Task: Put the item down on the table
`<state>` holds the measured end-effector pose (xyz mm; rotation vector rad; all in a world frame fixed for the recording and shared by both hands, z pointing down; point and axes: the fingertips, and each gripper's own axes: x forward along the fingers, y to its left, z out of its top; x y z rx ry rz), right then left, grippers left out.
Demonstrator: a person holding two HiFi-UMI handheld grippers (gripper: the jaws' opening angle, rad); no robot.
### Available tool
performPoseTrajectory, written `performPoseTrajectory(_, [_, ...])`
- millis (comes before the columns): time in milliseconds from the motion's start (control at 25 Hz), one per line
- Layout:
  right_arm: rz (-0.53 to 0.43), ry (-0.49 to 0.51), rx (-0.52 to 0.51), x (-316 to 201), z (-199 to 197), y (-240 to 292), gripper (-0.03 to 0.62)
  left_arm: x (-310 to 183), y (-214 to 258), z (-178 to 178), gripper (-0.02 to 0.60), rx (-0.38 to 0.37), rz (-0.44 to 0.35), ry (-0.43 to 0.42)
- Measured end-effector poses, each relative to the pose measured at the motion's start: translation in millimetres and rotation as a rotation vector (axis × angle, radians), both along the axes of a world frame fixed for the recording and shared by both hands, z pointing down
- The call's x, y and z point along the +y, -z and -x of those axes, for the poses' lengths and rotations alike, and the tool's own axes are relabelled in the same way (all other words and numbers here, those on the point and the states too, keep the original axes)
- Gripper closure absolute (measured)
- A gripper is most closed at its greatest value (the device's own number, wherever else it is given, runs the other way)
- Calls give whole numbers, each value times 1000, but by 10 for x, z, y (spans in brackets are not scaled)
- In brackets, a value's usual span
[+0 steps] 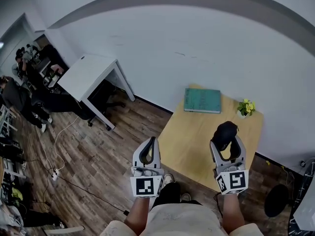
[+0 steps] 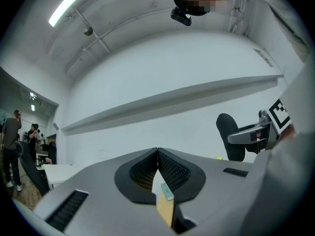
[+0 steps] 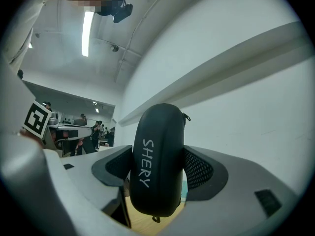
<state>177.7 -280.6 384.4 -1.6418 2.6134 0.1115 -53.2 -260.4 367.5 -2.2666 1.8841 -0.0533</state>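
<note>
A black zip case (image 3: 156, 159) lettered SHERY stands upright between the jaws of my right gripper (image 3: 158, 168), which is shut on it. In the head view the case (image 1: 225, 133) hangs above the near right part of the small wooden table (image 1: 189, 141), held by the right gripper (image 1: 227, 149). My left gripper (image 1: 147, 152) is over the table's left edge, jaws shut together with nothing between them. In the left gripper view its pads (image 2: 170, 170) meet at the tips, and the case (image 2: 230, 136) shows off to the right.
A green book (image 1: 203, 100) lies at the table's far edge, and a small potted plant (image 1: 245, 107) stands at the far right corner. A white desk (image 1: 88, 75) and several seated people are off to the left. Cables run over the wooden floor (image 1: 83, 156).
</note>
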Motion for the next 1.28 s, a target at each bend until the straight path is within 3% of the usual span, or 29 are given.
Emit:
performPoseTrajectory(800, [25, 14, 52, -770, 650, -40, 260, -774, -180, 555, 574, 35, 26, -13])
performPoseTrajectory(1280, [142, 57, 102, -1084, 1067, -483, 260, -991, -508, 805, 574, 28, 79, -7])
